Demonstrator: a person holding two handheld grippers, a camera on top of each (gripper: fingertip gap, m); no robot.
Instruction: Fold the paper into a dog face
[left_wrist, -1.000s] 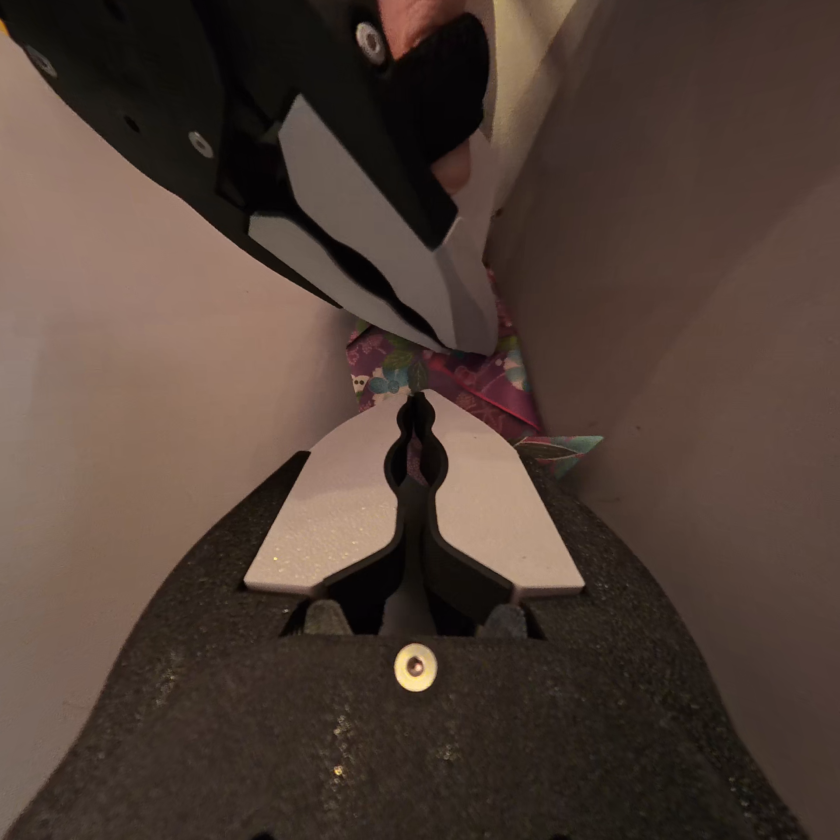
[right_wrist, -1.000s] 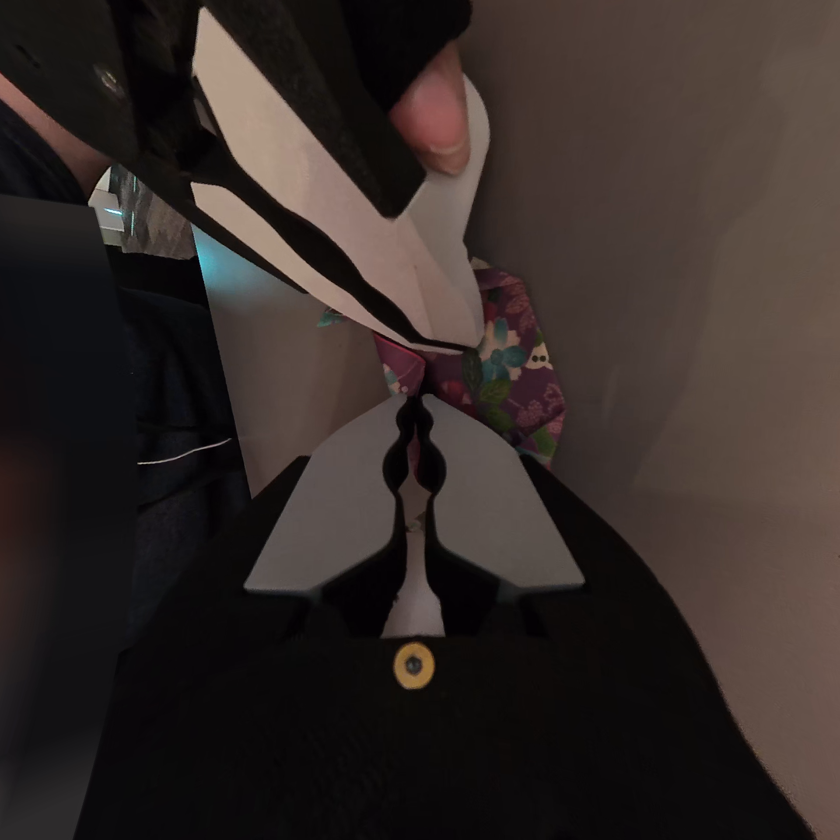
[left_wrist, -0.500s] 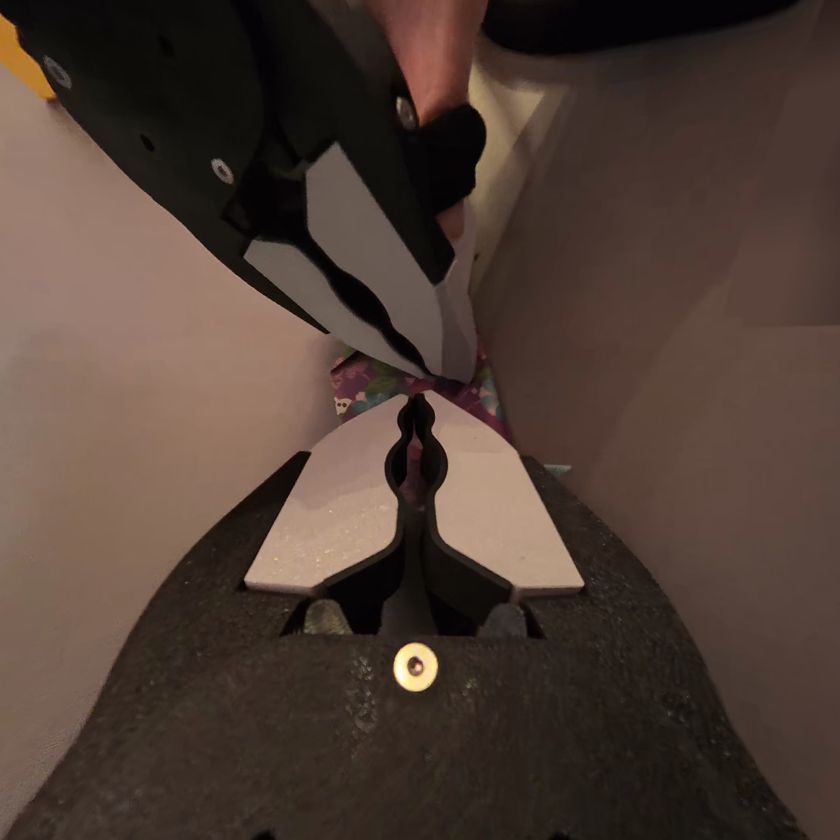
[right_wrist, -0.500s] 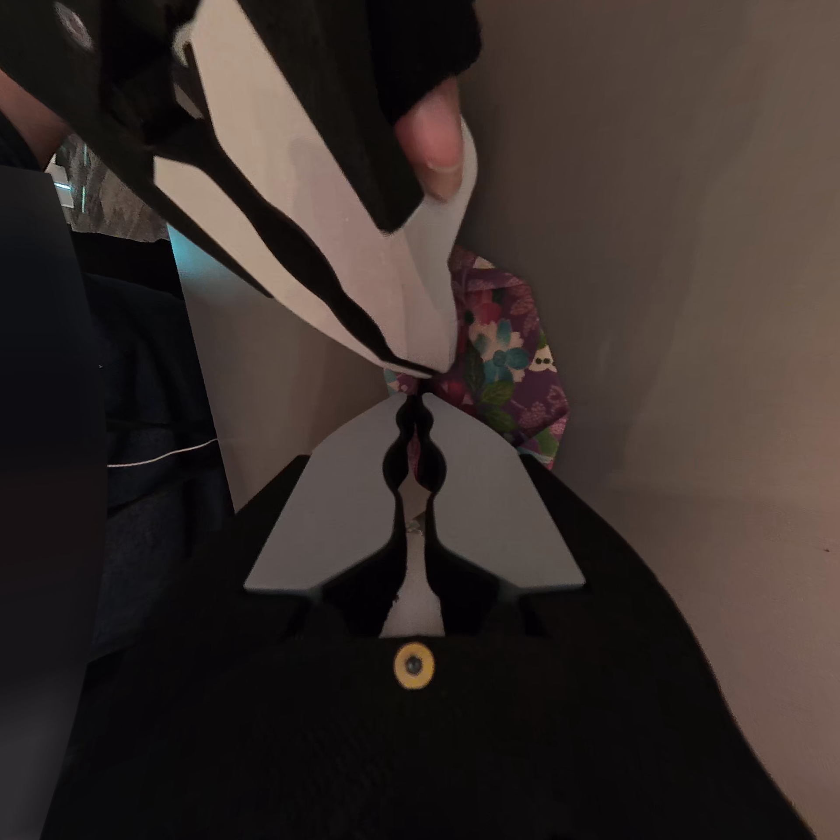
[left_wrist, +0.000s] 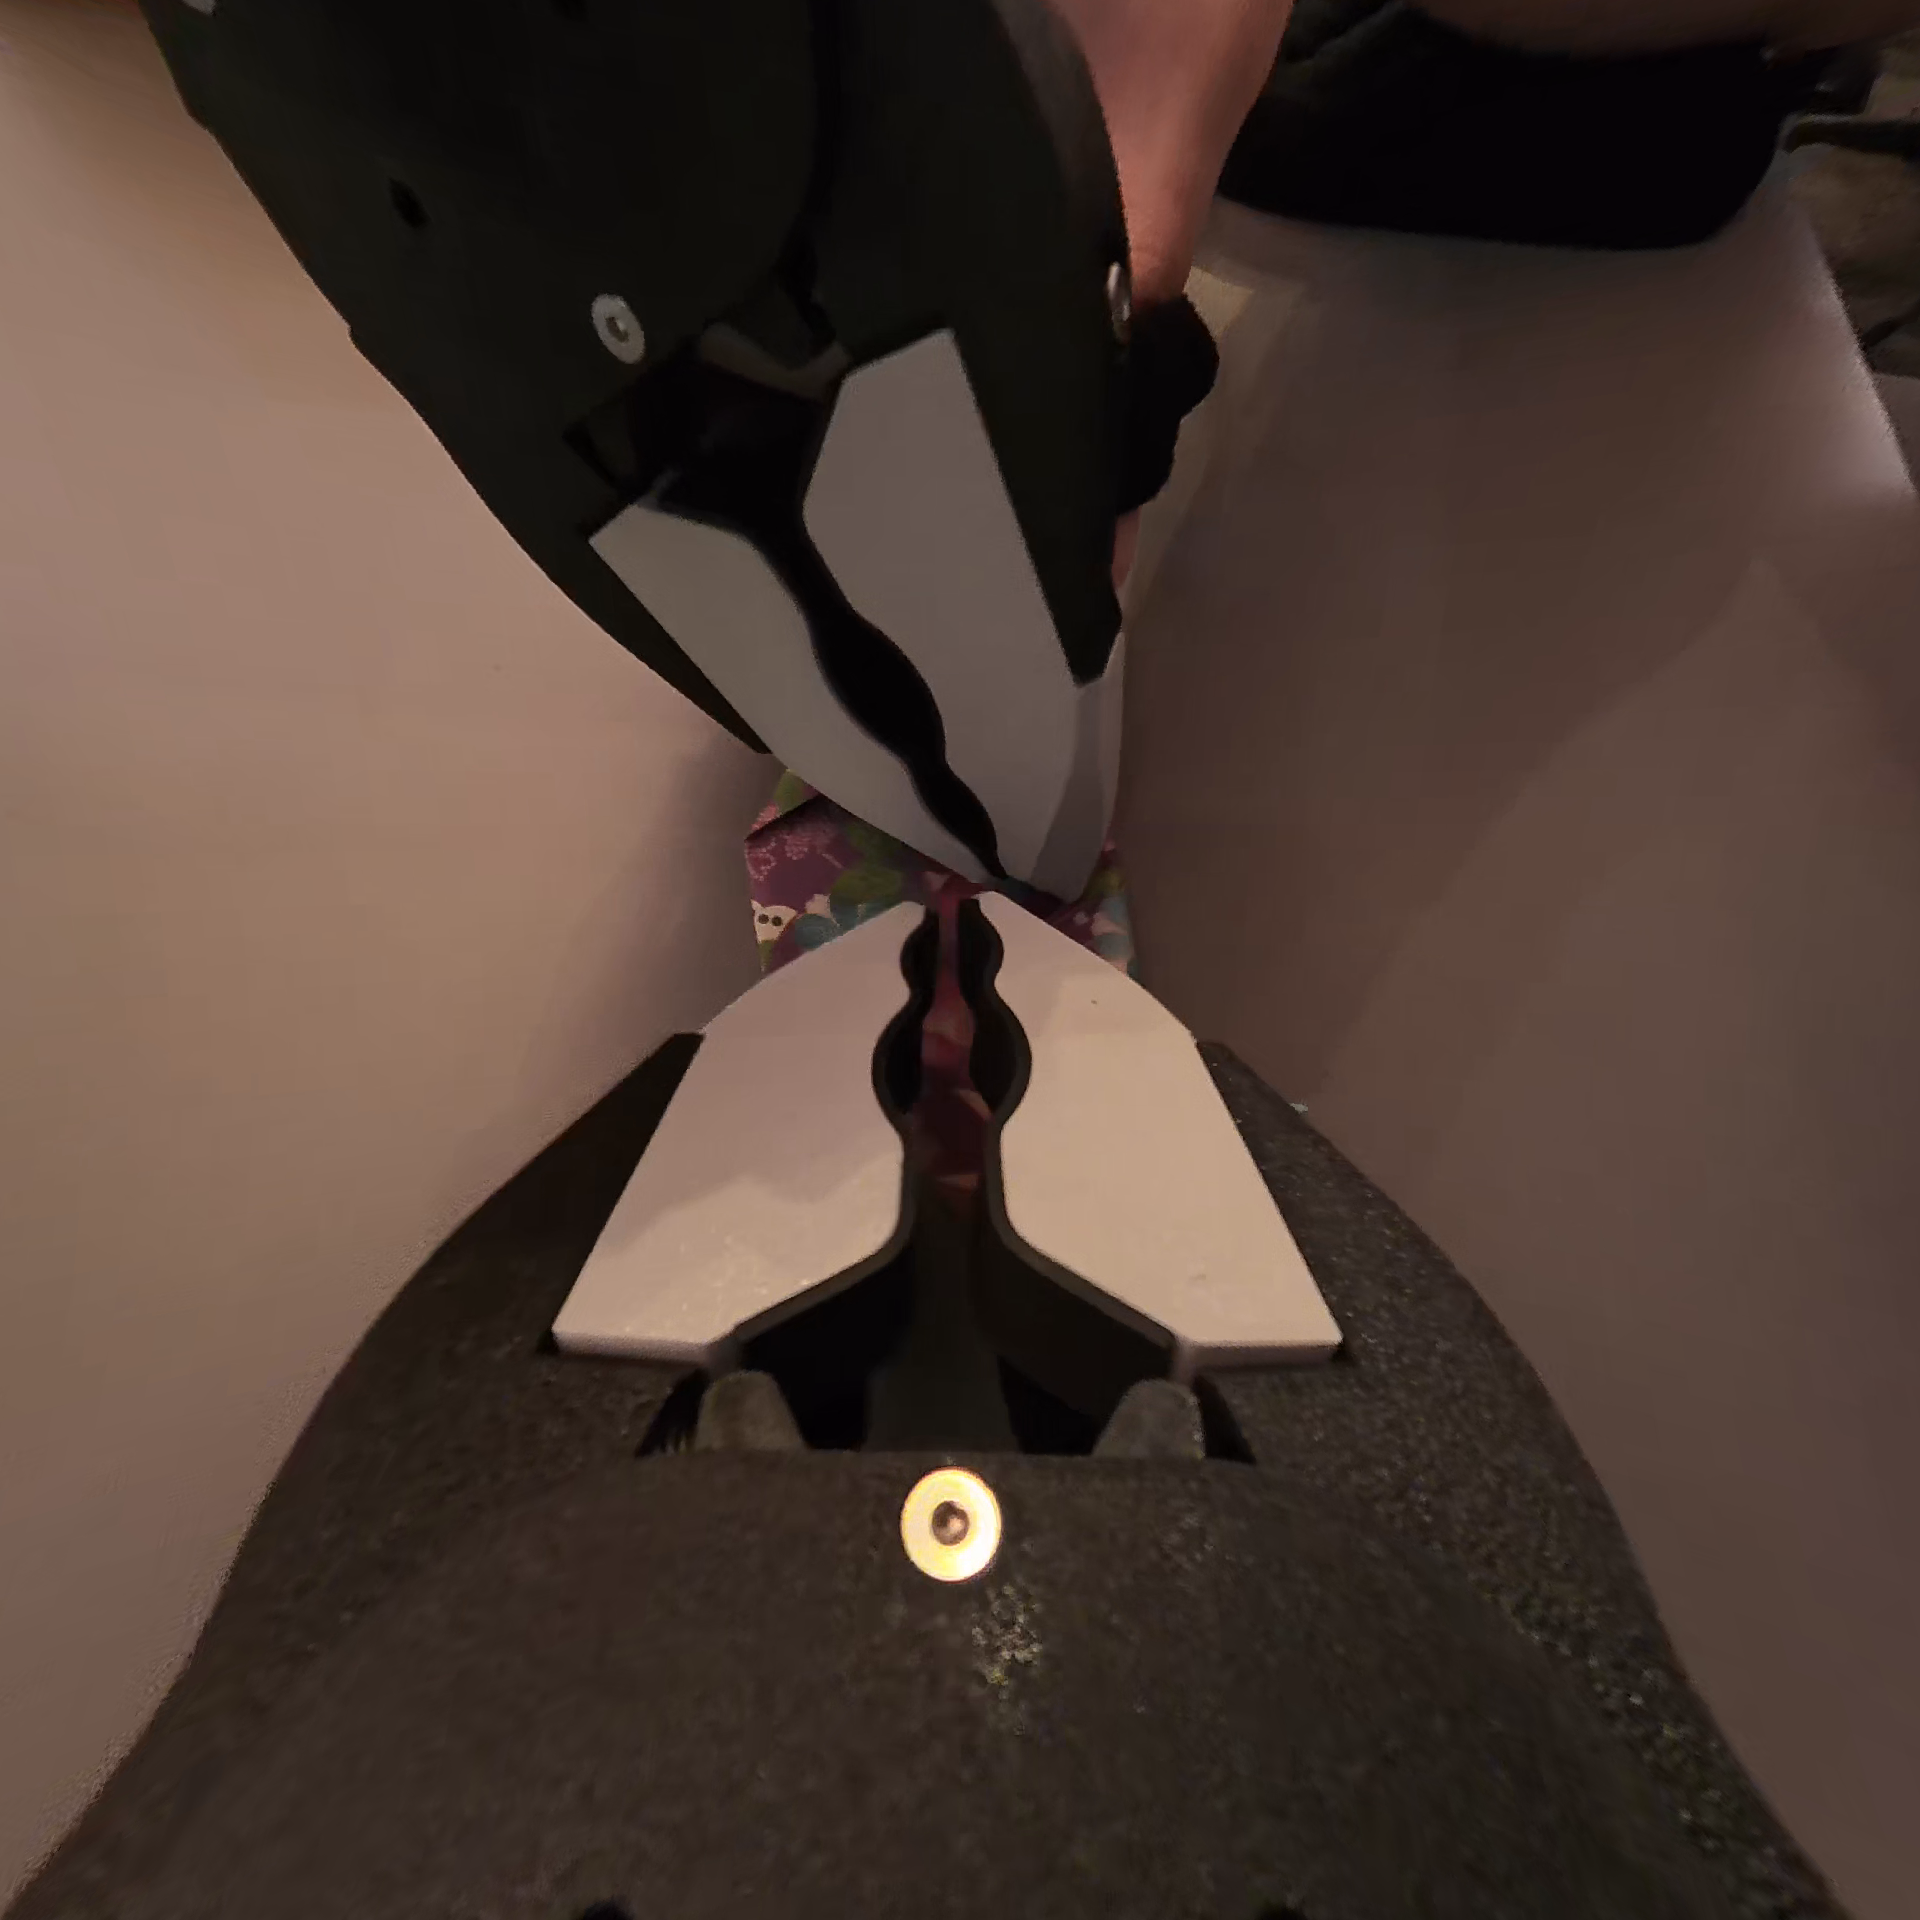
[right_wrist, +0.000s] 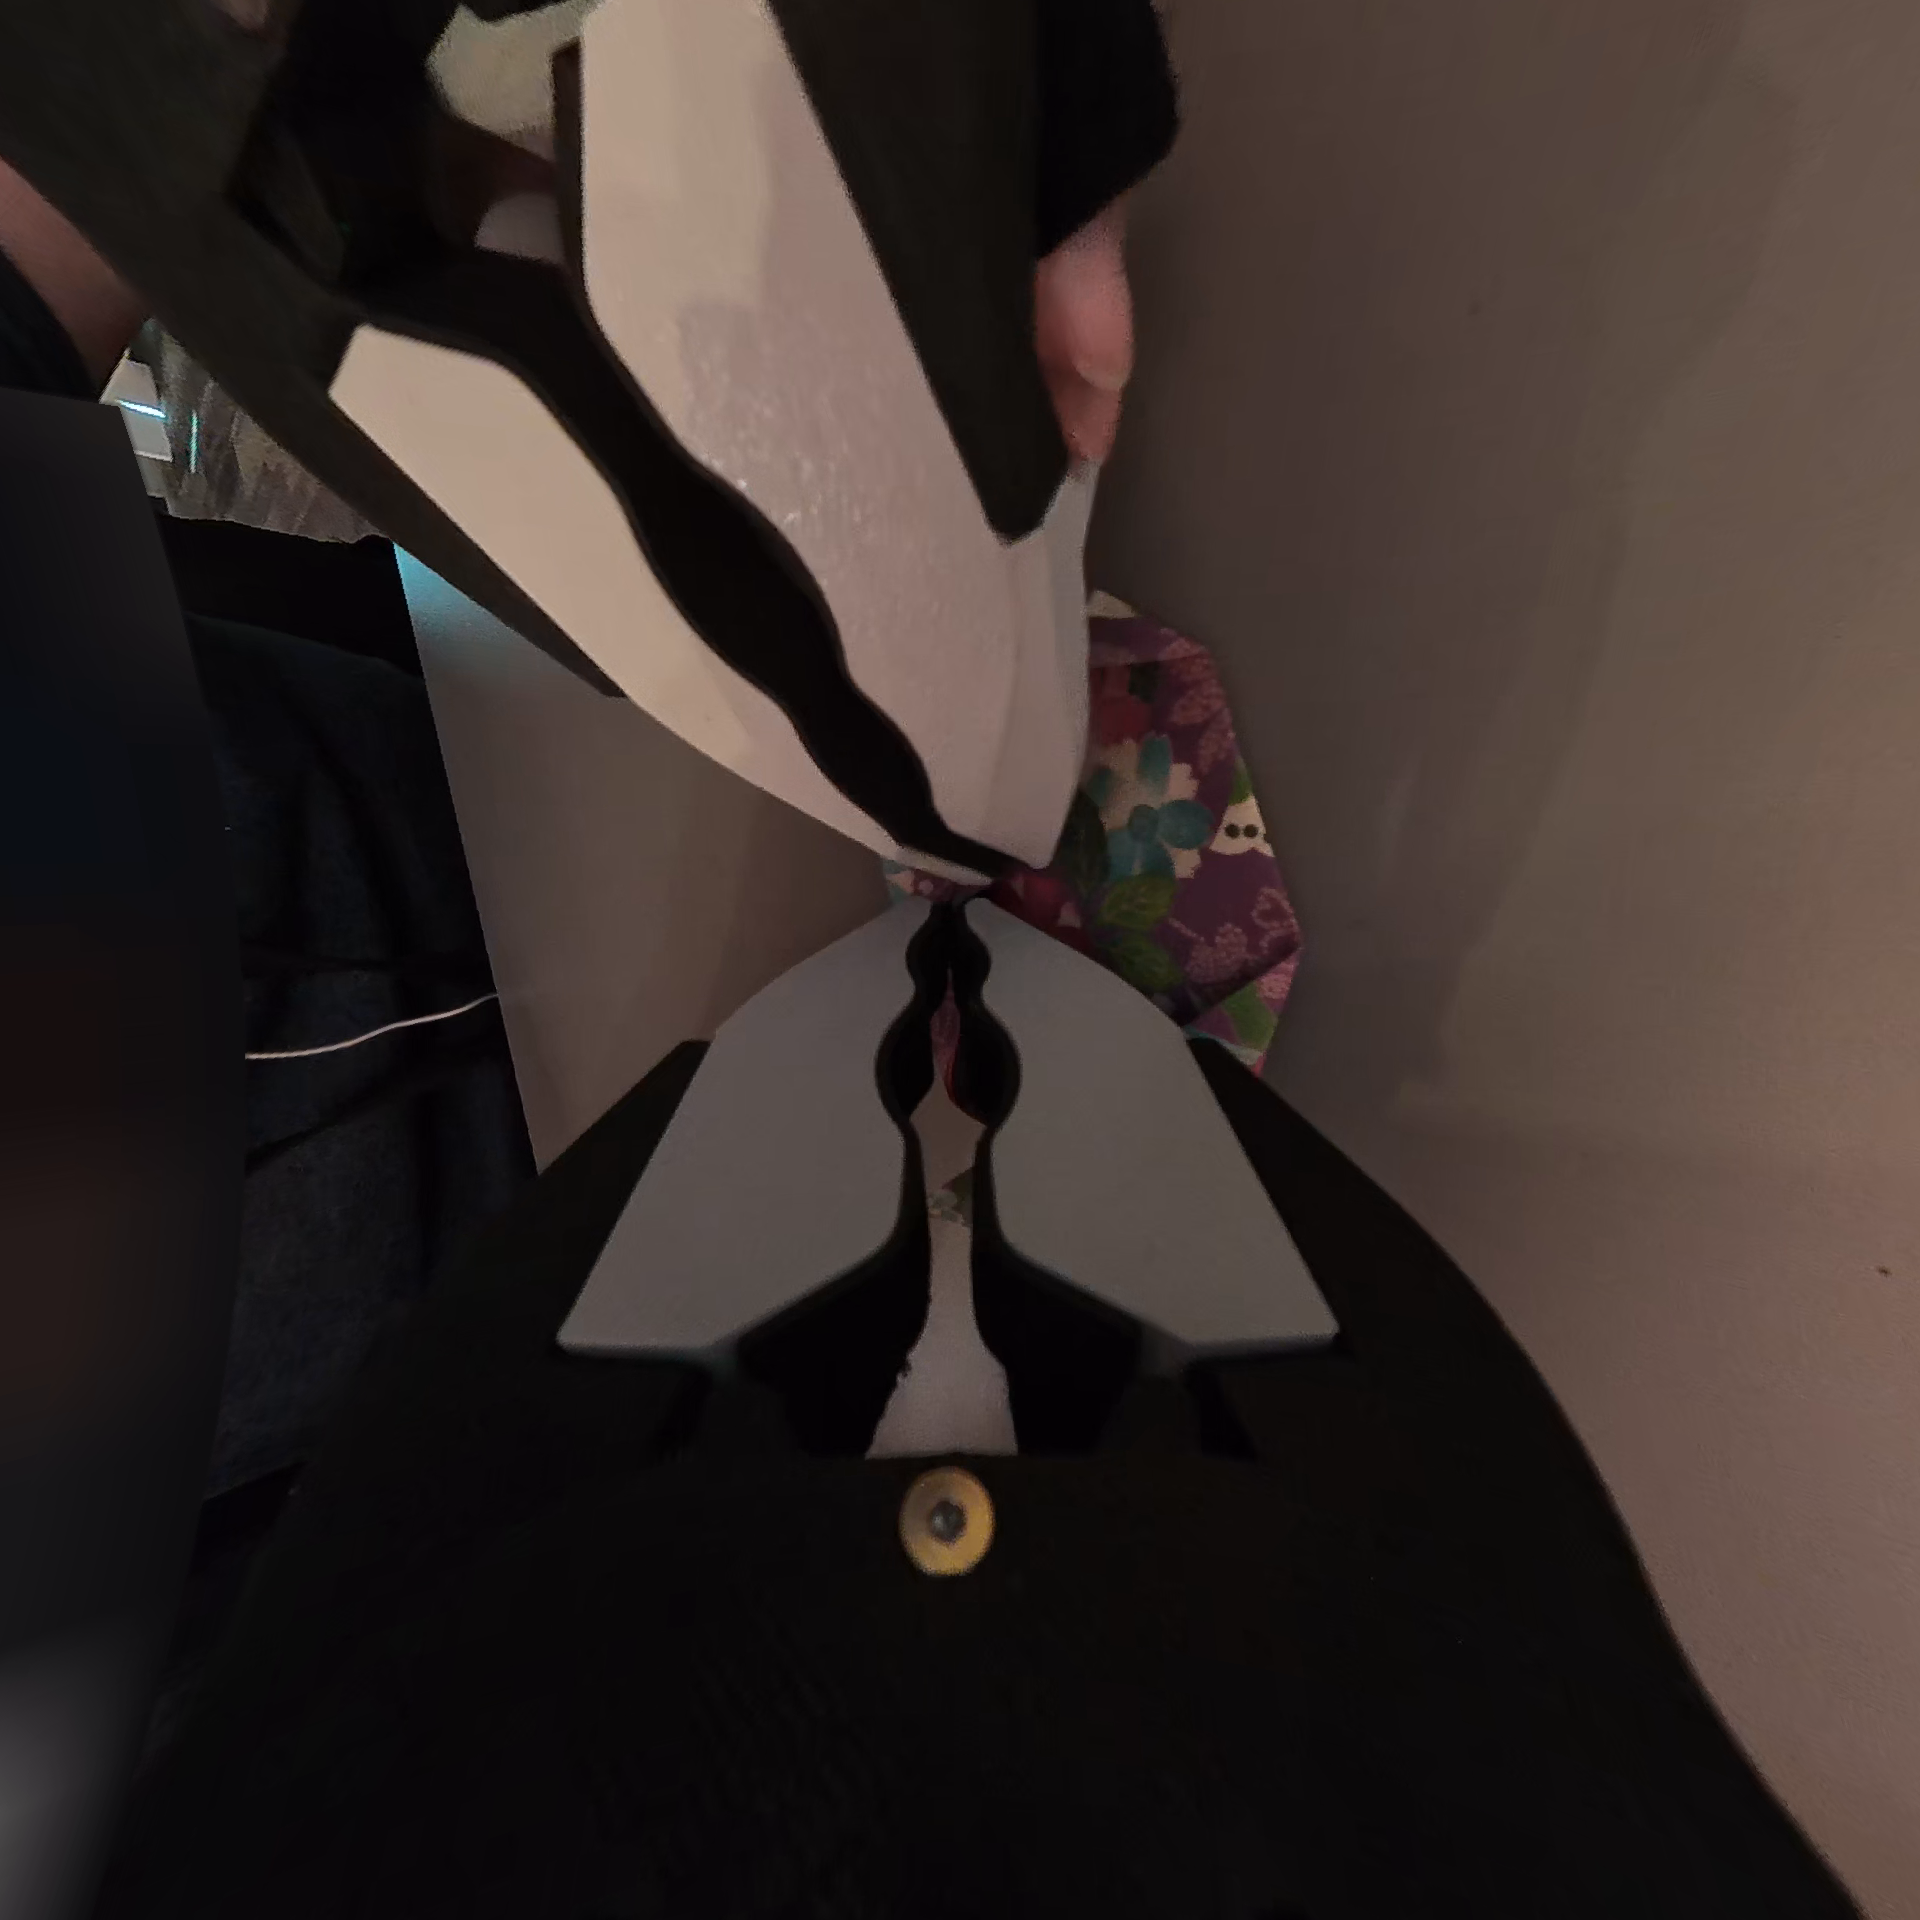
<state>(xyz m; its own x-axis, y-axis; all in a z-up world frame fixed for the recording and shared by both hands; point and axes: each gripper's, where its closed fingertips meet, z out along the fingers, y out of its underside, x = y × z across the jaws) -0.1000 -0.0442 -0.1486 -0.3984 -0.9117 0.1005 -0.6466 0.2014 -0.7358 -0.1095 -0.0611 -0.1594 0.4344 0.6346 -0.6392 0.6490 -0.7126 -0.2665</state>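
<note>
Left claw (left_wrist: 951, 906), right claw (right_wrist: 951, 906) both pinch paper (right_wrist: 1195, 883), tip-to-tip.

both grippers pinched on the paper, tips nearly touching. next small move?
Probably slide the right gripper along the fold, away from the left gripper, to sharpen the crease. Both look shut on the purple floral paper, tip to tip, so the rest seems unpressed, though most is hidden.

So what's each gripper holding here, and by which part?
Both the left gripper and the right gripper are shut on the purple floral origami paper, pinching neighbouring spots along one folded edge.
</note>
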